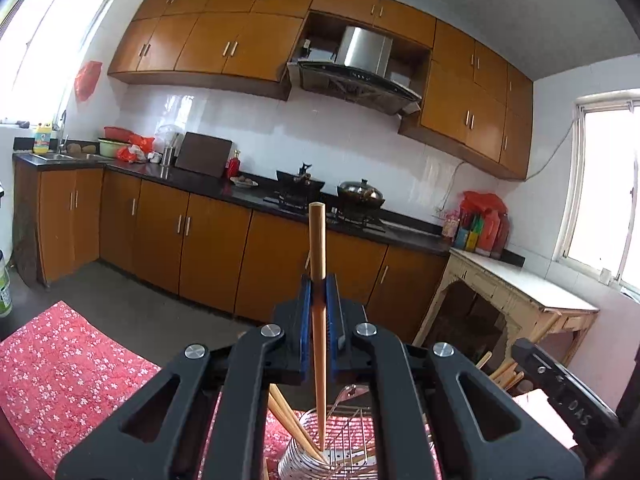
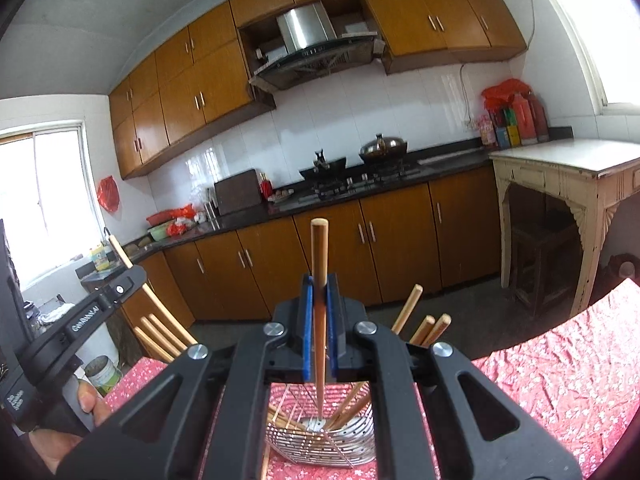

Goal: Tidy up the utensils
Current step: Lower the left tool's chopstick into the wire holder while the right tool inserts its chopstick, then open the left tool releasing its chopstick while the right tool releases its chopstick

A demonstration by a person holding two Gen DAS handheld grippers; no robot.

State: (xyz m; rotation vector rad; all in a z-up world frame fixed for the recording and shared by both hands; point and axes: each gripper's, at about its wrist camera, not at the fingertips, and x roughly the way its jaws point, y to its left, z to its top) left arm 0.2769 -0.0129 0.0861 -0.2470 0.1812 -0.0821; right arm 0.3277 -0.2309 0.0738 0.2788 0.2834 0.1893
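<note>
My left gripper point(image 1: 319, 292) is clamped on a single wooden chopstick point(image 1: 318, 320), its blue pads point(image 1: 306, 304) pinching the shaft on both sides. The chopstick stands nearly upright, its blunt end rising above the gripper and its thin tip reaching down into the perforated metal holder point(image 1: 296, 462) just below. Other chopsticks point(image 1: 292, 424) already lean inside that holder, which sits on the table under a red floral cloth point(image 1: 60, 368). My right gripper point(image 2: 319, 296) is likewise closed tight on its own chopstick point(image 2: 319, 320), held upright between the blue pads point(image 2: 307, 320), thick end up. Its tip hangs over the open mouth of the metal holder point(image 2: 348, 440), directly beneath the gripper, close to the perforated bottom; I cannot tell whether it touches. More chopsticks point(image 2: 424, 328) lean against the holder's rim to the right of my gripper. In the right wrist view the left gripper's body point(image 2: 80, 320) shows at the left edge, with a hand point(image 2: 86, 408) around its handle.
</note>
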